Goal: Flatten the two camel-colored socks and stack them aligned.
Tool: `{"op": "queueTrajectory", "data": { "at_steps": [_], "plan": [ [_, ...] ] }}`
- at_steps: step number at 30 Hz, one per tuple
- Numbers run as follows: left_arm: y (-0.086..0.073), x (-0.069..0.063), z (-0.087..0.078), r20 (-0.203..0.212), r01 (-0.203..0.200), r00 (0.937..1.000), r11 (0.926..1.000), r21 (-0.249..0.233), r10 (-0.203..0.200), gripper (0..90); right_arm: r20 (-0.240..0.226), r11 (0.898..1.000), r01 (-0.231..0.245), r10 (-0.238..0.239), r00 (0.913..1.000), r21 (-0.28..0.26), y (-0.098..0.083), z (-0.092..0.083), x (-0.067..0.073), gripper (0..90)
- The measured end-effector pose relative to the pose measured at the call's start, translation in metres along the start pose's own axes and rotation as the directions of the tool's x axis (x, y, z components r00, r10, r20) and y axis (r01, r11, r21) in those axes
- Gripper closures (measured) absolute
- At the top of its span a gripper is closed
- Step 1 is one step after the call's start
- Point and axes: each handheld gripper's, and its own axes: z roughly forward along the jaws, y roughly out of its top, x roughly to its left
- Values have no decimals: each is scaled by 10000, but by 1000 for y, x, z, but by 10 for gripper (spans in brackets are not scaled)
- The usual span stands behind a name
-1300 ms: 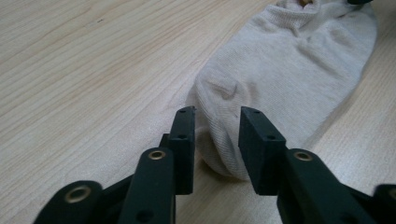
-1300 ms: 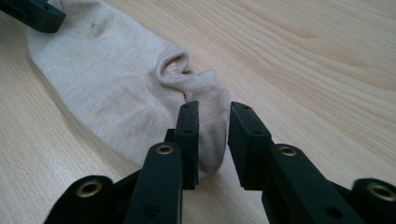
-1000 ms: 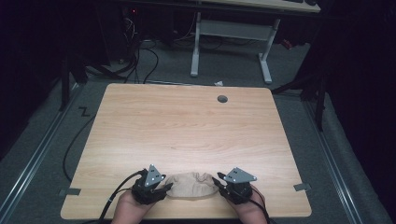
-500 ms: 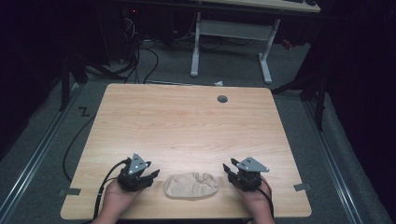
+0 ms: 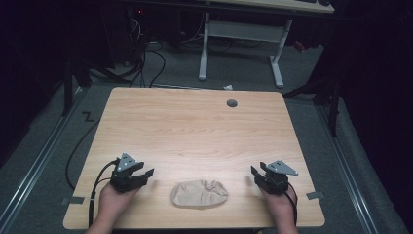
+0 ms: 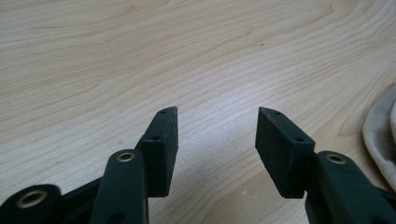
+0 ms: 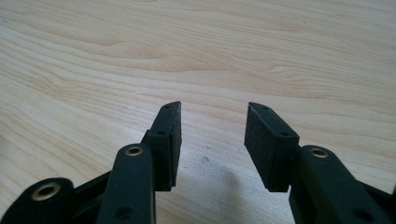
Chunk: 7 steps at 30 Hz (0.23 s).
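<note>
My left gripper (image 5: 145,173) has its fingers (image 6: 164,140) spread open with nothing between them, only bare counter (image 5: 195,131). My right gripper (image 5: 254,172) is the same, its fingers (image 7: 268,142) parted over bare wood. Both rest low near the counter's front edge, one at each side. The cloth (image 5: 199,193), a small beige crumpled piece, lies between them, touching neither. It sits to the right of my left fingers, its edge showing at the right of the left gripper view, and to the left of my right fingers. Its long axis runs side to side, so each end points at one gripper. The left looks slightly nearer, I judge. A second ago both grippers sat at the cloth's ends; since then they have drawn apart, outward, and the cloth lies free
</note>
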Motion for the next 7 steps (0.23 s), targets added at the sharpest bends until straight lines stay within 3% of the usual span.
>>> {"op": "queueTrajectory", "data": {
  "at_steps": [3,7],
  "plan": [
    [0,-2,1,101,-6,9999,10000,36,5,488,-1,9999,-47,47,10000,121,-1,0,1,563],
    [2,-10,1,125,-440,9990,9990,61,439,487,36,9995,243,-244,9997,182,-1,-2,5,564]
  ]
}}
